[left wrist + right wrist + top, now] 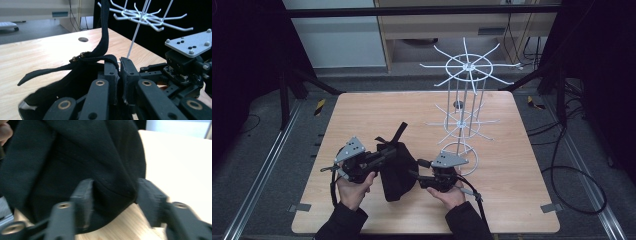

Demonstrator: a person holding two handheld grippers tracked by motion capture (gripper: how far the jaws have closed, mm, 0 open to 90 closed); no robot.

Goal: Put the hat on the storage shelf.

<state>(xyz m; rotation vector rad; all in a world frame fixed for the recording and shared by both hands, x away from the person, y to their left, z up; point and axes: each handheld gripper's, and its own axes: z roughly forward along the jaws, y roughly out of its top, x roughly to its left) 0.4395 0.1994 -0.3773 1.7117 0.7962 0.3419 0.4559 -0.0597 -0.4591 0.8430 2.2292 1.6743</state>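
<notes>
On the pale wooden square table [362, 115], over grey floor, the left gripper [119, 75] is clamped on a black fabric cap [396, 170]; the right gripper [113, 192] straddles its brim, jaws apart. A white wire rack [464, 100] stands rightward.

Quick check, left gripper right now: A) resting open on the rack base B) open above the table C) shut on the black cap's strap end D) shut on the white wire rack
C: in the left gripper view the left gripper has its jaws pressed together on the black cap by the strap; the white wire rack stands apart, untouched.
</notes>
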